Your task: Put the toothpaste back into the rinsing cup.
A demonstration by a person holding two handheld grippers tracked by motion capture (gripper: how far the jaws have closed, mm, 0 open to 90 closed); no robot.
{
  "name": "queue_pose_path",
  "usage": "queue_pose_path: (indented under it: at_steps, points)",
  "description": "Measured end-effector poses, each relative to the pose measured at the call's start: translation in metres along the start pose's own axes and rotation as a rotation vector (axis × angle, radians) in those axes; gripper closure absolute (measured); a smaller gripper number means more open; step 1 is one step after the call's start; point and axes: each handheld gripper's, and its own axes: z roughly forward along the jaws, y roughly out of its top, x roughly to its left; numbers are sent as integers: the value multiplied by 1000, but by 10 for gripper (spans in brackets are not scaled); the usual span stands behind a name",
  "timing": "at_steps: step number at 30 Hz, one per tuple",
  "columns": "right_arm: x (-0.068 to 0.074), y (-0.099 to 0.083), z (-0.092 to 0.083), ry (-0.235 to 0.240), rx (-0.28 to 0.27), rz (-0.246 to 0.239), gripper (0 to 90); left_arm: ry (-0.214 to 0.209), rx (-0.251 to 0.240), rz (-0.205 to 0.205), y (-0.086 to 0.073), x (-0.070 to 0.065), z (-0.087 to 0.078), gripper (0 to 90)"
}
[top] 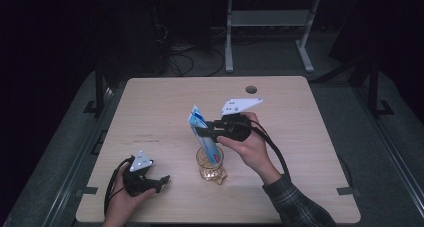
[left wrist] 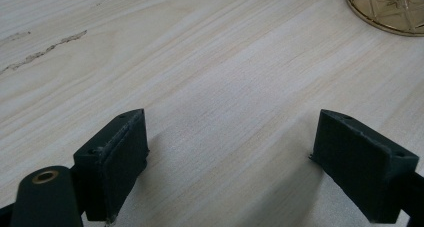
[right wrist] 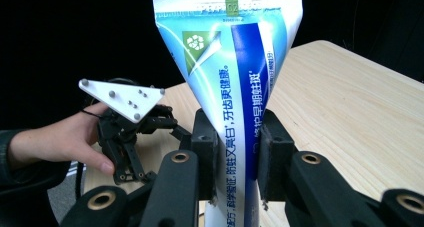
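A light wooden table (top: 150, 102) with a round cable hole (top: 251, 89) — behind it, a white desk frame (top: 270, 22) and tangled cables (top: 182, 62).

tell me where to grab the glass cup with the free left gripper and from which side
Judging by its pose, take the glass cup low on its round wall, from its left, where the open left gripper rests on the table. The toothpaste tube, held by the right gripper, blocks the top and the right.

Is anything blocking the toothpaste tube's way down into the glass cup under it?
Nothing visible does. The right gripper is shut on the toothpaste tube, whose lower end already sits inside the glass cup. The left gripper rests open on the table, well apart from the cup.
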Motion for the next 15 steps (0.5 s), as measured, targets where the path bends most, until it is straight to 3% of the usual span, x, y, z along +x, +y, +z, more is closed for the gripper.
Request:
queue_pose_path:
  at_steps: [15]
  points:
    - [-1, -19, 11, -1, 57, 2, 733, 0, -1, -1, 0, 0, 0, 131]
